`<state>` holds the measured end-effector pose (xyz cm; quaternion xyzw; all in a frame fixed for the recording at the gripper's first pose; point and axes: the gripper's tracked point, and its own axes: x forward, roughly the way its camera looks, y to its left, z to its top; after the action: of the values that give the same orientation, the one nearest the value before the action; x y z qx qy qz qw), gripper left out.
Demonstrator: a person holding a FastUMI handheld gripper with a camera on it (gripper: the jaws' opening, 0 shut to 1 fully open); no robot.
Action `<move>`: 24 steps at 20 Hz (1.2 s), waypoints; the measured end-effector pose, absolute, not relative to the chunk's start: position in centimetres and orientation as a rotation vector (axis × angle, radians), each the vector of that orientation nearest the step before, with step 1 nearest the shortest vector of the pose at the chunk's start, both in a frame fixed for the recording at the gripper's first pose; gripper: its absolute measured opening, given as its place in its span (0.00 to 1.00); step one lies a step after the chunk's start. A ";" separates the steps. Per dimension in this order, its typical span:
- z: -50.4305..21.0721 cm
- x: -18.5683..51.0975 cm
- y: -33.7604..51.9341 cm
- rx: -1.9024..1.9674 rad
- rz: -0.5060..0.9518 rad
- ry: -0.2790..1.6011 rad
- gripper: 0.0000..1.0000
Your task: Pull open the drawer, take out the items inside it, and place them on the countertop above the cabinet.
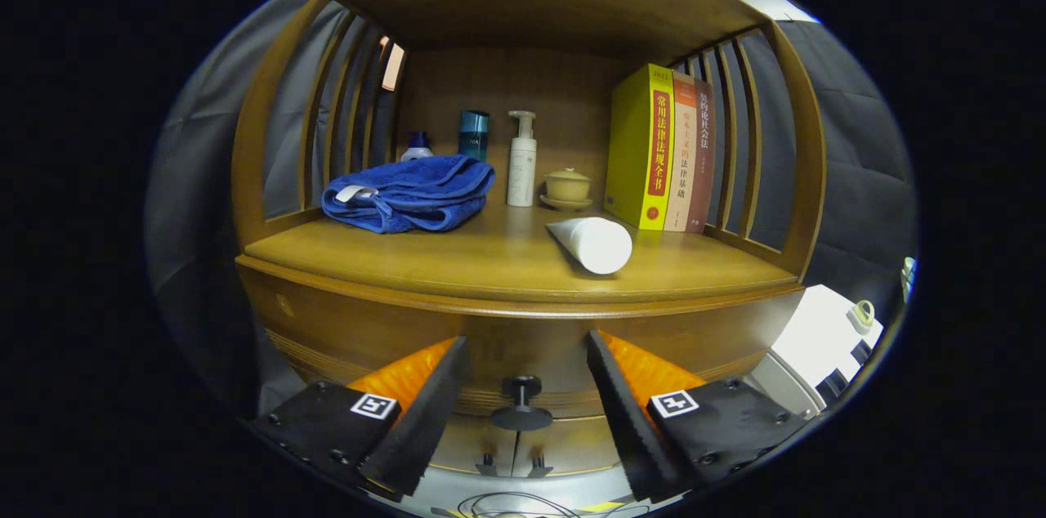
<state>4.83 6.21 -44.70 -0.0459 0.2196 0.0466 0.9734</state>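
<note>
The tongs (521,412) are spread wide, holding nothing, with the drawer knob (521,402) between the fingers and a little beyond them. The drawer (523,355) sits flush in the cabinet front, so its contents are hidden. On the tabletop (458,261) lie a blue towel (409,193) at the left, a white tube (592,243) near the front edge, and bottles, a lidded cup (567,186) and books (663,149) farther back. A pinch that misses the small knob would likely slip. The tube could roll off if nudged, and it takes up the near right space.
</note>
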 end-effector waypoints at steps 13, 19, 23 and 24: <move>-22.4 6.2 5.5 -0.091 0.164 0.201 0.98; -16.7 4.1 5.6 -0.044 0.224 0.182 0.98; -15.5 2.3 4.2 -0.050 0.229 0.168 0.98; -15.8 1.8 3.9 -0.049 0.231 0.168 0.98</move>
<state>1.85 3.91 -15.84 -0.0245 0.0839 0.1151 0.9895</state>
